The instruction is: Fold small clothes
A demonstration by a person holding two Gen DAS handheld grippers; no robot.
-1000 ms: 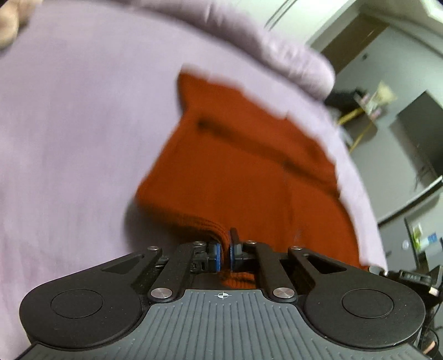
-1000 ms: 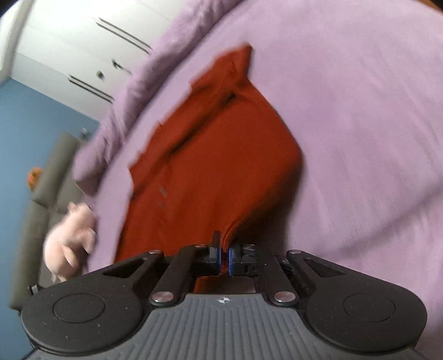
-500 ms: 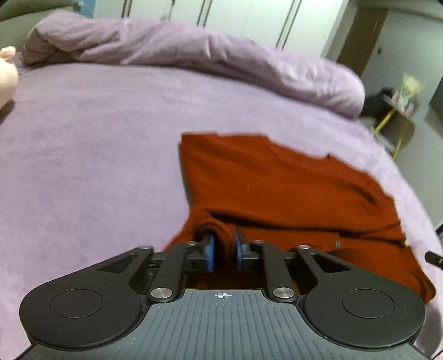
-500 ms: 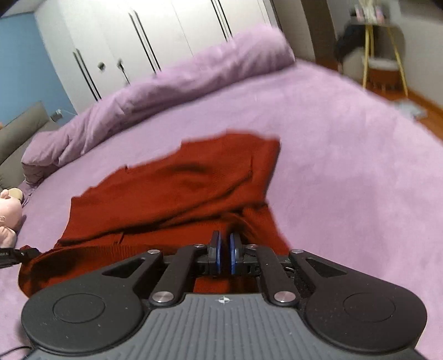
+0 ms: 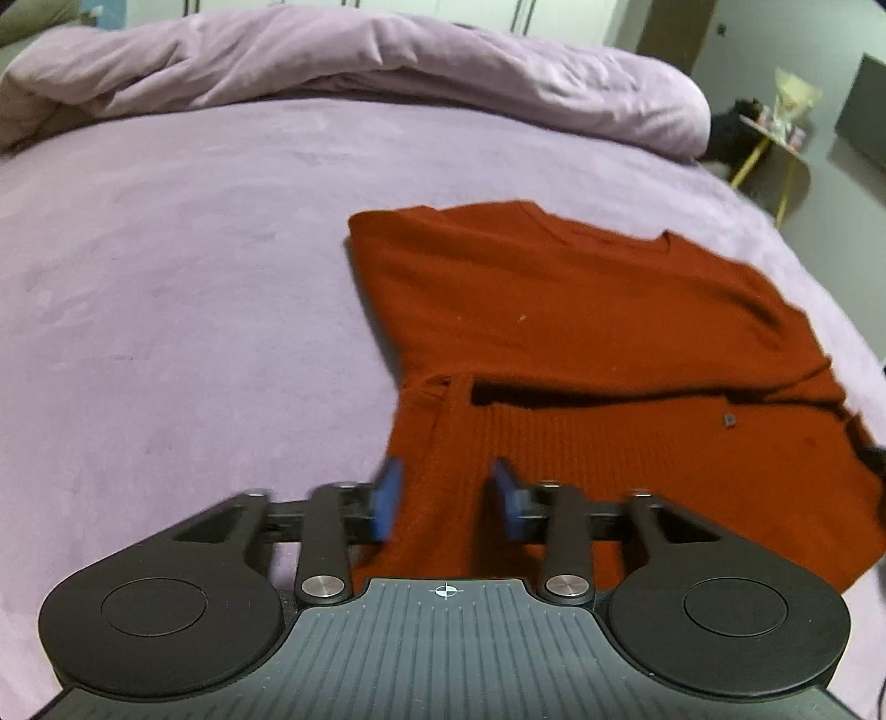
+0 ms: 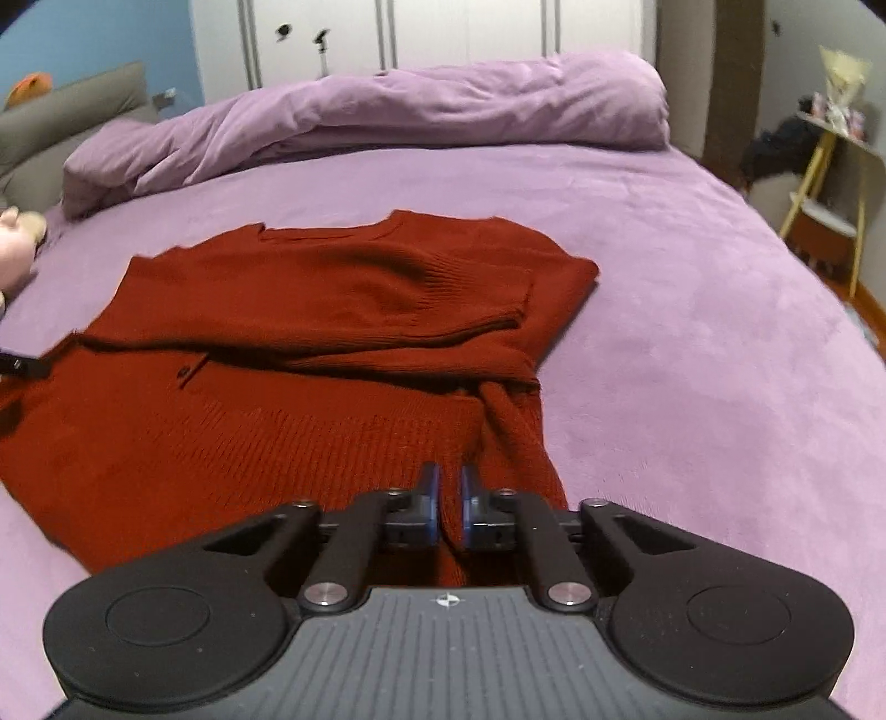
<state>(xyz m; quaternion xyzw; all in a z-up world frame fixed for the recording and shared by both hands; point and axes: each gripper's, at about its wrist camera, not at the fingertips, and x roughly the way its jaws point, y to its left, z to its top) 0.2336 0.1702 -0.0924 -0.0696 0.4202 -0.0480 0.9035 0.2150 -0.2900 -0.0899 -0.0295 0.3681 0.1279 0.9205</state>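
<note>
A rust-red knit sweater [image 5: 581, 332] lies flat on the purple bed [image 5: 166, 277], neckline at the far side and a sleeve folded across its body [image 6: 332, 310]. My left gripper [image 5: 446, 493] hovers over the sweater's near left corner. It is open: the blue pads stand apart, the knit lies below them, and neither pad presses on it. My right gripper [image 6: 449, 498] is at the near right corner. Its jaws are closing, almost together, with a raised ridge of the hem pinched between the pads.
A rolled purple duvet [image 6: 387, 105] runs along the far side of the bed. A pink plush toy [image 6: 14, 243] sits at the left edge. A yellow-legged side table [image 6: 830, 166] stands beyond the bed's right side, with wardrobe doors [image 6: 443, 33] behind.
Both views swung from tilted and blurred to level. The sweater came down flat onto the bed. The left jaws opened and let go of the hem.
</note>
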